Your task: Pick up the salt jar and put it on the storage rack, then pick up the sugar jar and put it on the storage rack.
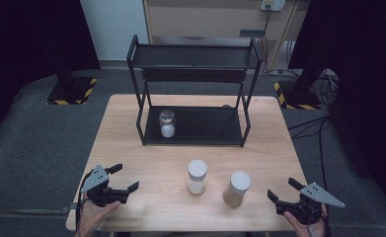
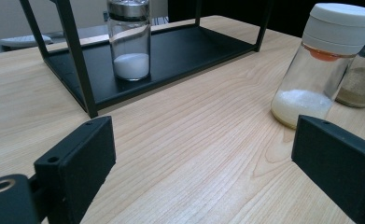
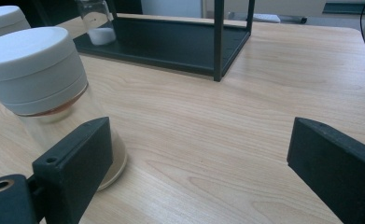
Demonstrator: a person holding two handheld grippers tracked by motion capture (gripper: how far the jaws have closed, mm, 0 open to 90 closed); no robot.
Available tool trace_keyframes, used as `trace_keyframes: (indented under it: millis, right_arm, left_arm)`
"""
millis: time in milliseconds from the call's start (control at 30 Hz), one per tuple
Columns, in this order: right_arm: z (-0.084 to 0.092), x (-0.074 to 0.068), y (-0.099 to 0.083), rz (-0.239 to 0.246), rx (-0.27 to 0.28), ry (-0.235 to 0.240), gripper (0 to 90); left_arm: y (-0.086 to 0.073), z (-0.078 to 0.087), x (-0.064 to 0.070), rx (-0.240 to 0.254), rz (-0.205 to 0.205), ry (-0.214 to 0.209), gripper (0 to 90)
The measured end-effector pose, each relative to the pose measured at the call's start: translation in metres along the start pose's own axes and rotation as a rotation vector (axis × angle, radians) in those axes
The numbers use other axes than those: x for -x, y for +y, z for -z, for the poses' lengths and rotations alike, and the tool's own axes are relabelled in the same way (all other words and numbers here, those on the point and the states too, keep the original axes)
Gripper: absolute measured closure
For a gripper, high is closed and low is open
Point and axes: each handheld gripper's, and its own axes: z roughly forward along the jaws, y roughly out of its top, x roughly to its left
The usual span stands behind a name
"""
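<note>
A black two-tier rack point(image 1: 195, 55) stands at the table's far middle. On its bottom shelf point(image 2: 180, 49) is a glass jar with a metal lid point(image 1: 167, 123) point(image 2: 129, 39) point(image 3: 96, 21), holding white powder. Two white-capped jars stand on the table in front: one with white grains point(image 1: 197, 176) point(image 2: 320, 60), one with brown powder point(image 1: 237, 188) point(image 3: 45, 88) point(image 2: 364, 77). My left gripper point(image 1: 126, 178) point(image 2: 203, 158) is open near the front left, jaws empty. My right gripper point(image 1: 284, 189) point(image 3: 199, 158) is open at the front right, with the brown jar just outside its left jaw.
The wooden table point(image 1: 131, 143) is bounded by grey carpet. A cabinet point(image 1: 205, 17) and cables point(image 1: 309, 123) lie beyond the far edge. The rack's top shelf point(image 1: 195, 57) holds nothing that I can see.
</note>
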Motion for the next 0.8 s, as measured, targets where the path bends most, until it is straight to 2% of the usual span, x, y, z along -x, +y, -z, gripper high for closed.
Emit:
trace_keyframes:
  millis: [133,433,800]
  right_arm:
    - [0.0001,0.0001,0.0001,-0.001,0.001,0.001,6.9]
    - [0.0003,0.0000,-0.0002,0.001,0.004,0.004,7.0]
    - [0.0017,-0.0024,-0.0006,-0.008,0.017,-0.013,4.7]
  left_arm:
    - [-0.0021,0.0000,-0.0031,-0.010,0.004,0.000,5.2]
    - [-0.0052,0.0000,-0.0062,-0.001,0.021,-0.007,5.2]
    - [-0.0051,0.0007,-0.0048,0.000,0.016,-0.007,5.0]
